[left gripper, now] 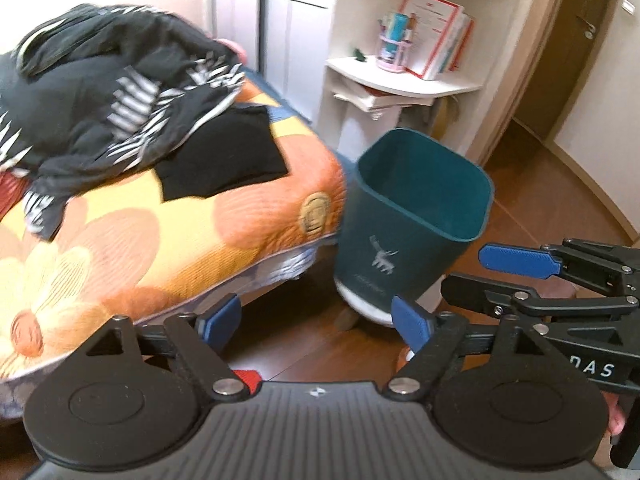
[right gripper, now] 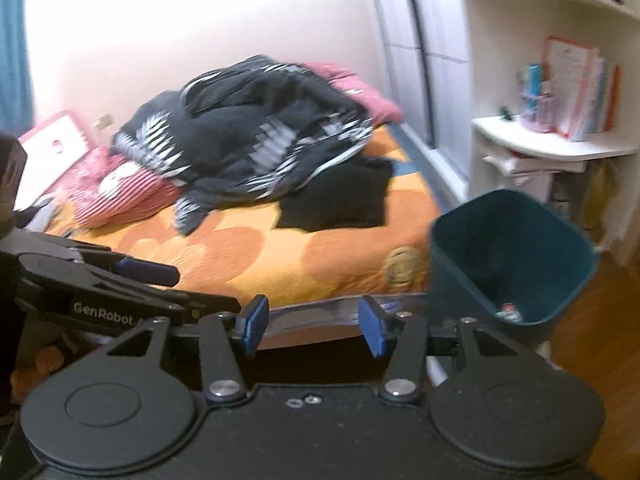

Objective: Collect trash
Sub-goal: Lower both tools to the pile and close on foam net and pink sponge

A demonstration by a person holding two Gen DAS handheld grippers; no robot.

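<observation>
A dark teal trash bin with a white base stands on the wooden floor at the corner of the bed; it also shows in the right wrist view, with a small piece of trash at its bottom. My left gripper is open and empty, low over the floor in front of the bin. My right gripper is open and empty, facing the bed's edge, left of the bin. The right gripper also appears at the right edge of the left wrist view.
A bed with an orange flowered cover fills the left, with a heap of black and white clothes on it. A white shelf unit with books stands behind the bin. A brown door is at the far right.
</observation>
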